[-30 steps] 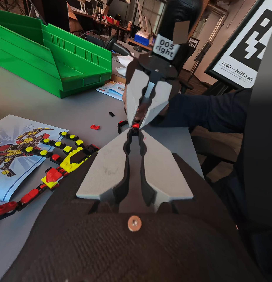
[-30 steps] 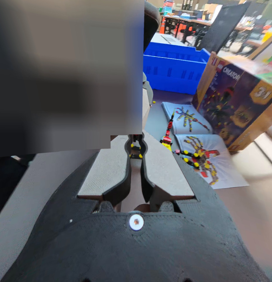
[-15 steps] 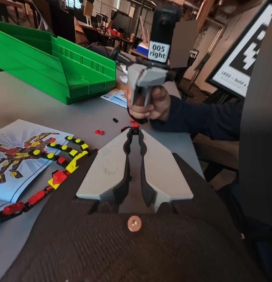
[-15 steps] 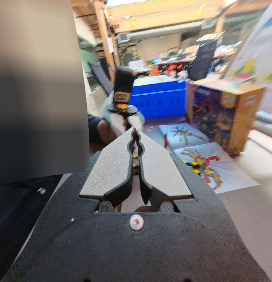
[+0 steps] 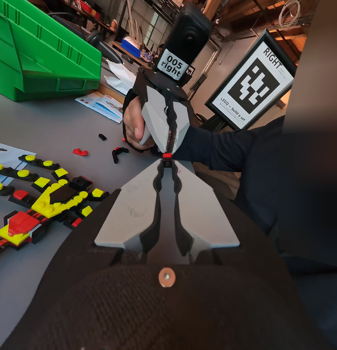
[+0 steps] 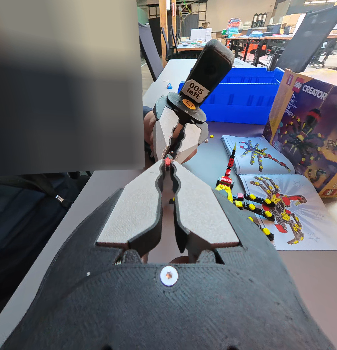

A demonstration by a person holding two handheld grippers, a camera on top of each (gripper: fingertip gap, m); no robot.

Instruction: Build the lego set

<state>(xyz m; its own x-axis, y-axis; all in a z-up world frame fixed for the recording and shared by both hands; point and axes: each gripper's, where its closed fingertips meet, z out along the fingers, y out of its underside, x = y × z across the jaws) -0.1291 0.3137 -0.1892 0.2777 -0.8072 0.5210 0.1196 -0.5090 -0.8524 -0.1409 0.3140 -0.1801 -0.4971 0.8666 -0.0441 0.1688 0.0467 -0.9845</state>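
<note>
My left gripper [image 5: 167,164] is shut on a small black-and-red lego piece [image 5: 167,160] and holds it above the table's near edge. My right gripper [image 5: 168,149] comes down from above, and its closed tips meet the piece's red top. In the right wrist view, my right gripper [image 6: 167,164] pinches the red end [image 6: 166,161], with the left gripper [image 6: 170,154] tip to tip against it. The part-built yellow, black and red model [image 5: 56,198] lies on the table to the left and also shows in the right wrist view [image 6: 227,184].
A green bin [image 5: 40,56] stands at the back left, and a blue bin [image 6: 239,94] and the lego box [image 6: 305,123] at the far side. Open instruction booklets [image 6: 277,208] lie under the model. Loose pieces, red [image 5: 80,151] and black [image 5: 119,152], lie nearby. A framed sign [image 5: 252,83] stands on the right. Only a small space, under 4 cm, lies between the two pairs of fingers.
The right gripper pulled up and away from the left gripper's tips, then came back down onto the small piece. The left gripper kept its hold and stayed roughly in place.
</note>
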